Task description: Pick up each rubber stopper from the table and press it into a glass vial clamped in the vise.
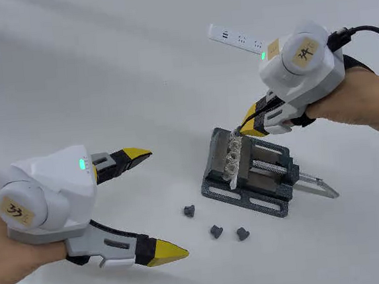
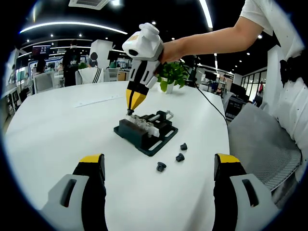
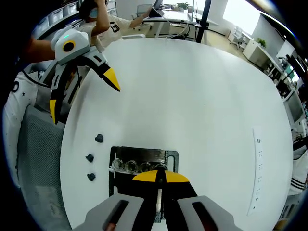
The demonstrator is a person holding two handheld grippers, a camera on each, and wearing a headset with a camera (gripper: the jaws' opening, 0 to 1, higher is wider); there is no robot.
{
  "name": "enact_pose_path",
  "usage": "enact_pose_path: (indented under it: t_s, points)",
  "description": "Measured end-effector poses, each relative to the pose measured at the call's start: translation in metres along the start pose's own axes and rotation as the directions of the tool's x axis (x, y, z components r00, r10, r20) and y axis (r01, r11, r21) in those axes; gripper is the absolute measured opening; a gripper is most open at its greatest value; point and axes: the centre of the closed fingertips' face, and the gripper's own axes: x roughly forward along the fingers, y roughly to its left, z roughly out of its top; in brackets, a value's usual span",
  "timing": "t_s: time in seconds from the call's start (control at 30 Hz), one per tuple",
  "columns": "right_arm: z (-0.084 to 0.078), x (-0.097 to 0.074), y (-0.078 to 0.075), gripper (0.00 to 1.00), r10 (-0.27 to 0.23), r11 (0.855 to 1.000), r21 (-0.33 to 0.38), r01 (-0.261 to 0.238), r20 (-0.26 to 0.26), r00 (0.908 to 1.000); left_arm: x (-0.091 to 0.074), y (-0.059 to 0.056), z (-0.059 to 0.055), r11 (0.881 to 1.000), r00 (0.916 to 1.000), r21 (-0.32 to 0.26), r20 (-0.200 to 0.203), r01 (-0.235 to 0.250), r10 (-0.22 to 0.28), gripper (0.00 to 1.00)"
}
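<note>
The right tool (image 1: 243,132) has its yellow tips pressed together and pointed down at the end vial of the row of small clear glass vials (image 1: 231,158), which stand clamped in the dark grey metal vise (image 1: 248,200). The tips sit touching or just above that vial's mouth. In the left gripper view a small dark bit shows under the tips. It may be a stopper, but it is too small to tell.

I judge the step in hand to be seating a stopper in that end vial. The other vials in the row look open-mouthed, so most of the task remains.

The left tool (image 1: 161,203) hovers over the white tabletop (image 1: 103,70) with its jaws spread wide and nothing between them. The three dark grey rubber stoppers (image 1: 216,231) lie loose on the tabletop ahead of it, between its tips and the vise. They sit near one another, apart from the vise base. The closest one is almost in line with the gap between the jaws.

The next move probably calls for a straight downward push from the right tool. The left tool would then reach forward, drop low and close on the nearest stopper.
</note>
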Motion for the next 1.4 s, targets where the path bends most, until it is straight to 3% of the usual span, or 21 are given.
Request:
enact_pose_path:
  t_s: [1.4]
  points:
    - [-0.0019,0.0041,-0.0005,0.0,0.006,0.999,-0.038,-0.008,-0.043,0.999,0.0072,0.0,0.0047,1.0,0.9997,-0.002,0.024,0.004,-0.004,0.93]
